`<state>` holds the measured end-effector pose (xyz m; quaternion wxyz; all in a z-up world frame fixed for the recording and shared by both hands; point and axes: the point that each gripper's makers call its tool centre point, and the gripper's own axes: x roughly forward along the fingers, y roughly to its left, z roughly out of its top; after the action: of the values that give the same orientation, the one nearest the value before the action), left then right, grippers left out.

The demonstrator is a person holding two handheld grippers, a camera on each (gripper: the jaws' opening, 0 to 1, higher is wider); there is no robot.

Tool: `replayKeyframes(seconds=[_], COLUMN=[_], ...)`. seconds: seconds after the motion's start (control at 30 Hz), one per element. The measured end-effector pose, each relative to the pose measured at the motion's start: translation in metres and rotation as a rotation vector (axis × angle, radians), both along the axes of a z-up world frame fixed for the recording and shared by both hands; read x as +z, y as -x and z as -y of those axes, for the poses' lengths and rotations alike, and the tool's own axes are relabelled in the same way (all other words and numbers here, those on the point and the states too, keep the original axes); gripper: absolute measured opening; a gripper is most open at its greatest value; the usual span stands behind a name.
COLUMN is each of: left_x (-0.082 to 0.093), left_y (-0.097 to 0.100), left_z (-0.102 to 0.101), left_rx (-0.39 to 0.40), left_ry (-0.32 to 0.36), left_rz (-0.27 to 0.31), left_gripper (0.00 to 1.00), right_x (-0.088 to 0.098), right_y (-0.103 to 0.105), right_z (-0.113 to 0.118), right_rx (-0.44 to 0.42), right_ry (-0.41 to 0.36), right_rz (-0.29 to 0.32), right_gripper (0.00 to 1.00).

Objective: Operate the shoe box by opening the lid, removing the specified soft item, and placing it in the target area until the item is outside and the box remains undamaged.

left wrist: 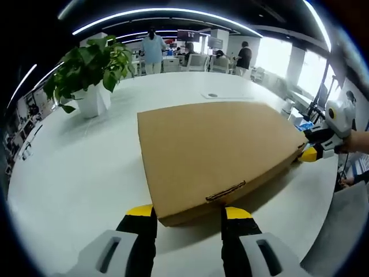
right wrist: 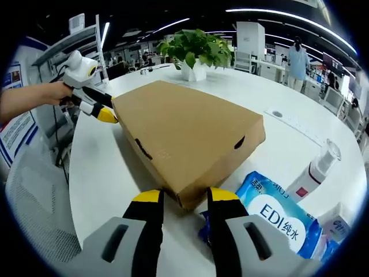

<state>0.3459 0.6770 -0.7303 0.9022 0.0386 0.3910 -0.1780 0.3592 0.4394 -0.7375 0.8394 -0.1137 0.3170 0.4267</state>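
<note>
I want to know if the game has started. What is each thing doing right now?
shoe box: lid shut, flat on the table.
left gripper: open, jaws at the box's near edge.
right gripper: open, jaws astride a box corner.
potted plant: upright.
spray bottle: upright.
wipes pack: lying flat beside the box.

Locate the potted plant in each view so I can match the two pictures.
Left gripper view: potted plant at upper left, beyond the box's far left corner.
Right gripper view: potted plant at top centre, behind the box.
Shared landmark: the closed cardboard shoe box on the white table.
</note>
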Motion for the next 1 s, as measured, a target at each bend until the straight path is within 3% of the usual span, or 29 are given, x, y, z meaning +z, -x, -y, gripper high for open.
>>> replayKeyframes(seconds=[0.3, 0.5, 0.63, 0.73, 1.0], left_x=[-0.001, 0.002, 0.018, 0.026, 0.057], left_y=[0.001, 0.009, 0.015, 0.023, 0.044], left_z=[-0.002, -0.012, -0.018, -0.019, -0.004], left_rx=[-0.016, 0.009, 0.033, 0.051, 0.044], left_ry=[-0.029, -0.055, -0.075, -0.071, -0.026], left_rz=[0.023, 0.042, 0.112, 0.131, 0.201], left_gripper=[0.43, 0.48, 0.49, 0.52, 0.63], right_x=[0.0, 0.013, 0.025, 0.035, 0.06], right_y=[-0.001, 0.004, 0.009, 0.013, 0.03], right_z=[0.001, 0.005, 0.012, 0.02, 0.056], right_rx=[-0.02, -0.044, -0.057, -0.074, -0.167], right_ry=[0.005, -0.019, -0.032, -0.033, -0.059], right_rz=[0.001, 0.033, 0.063, 0.094, 0.148], right_gripper=[0.29, 0.36, 0.41, 0.42, 0.51])
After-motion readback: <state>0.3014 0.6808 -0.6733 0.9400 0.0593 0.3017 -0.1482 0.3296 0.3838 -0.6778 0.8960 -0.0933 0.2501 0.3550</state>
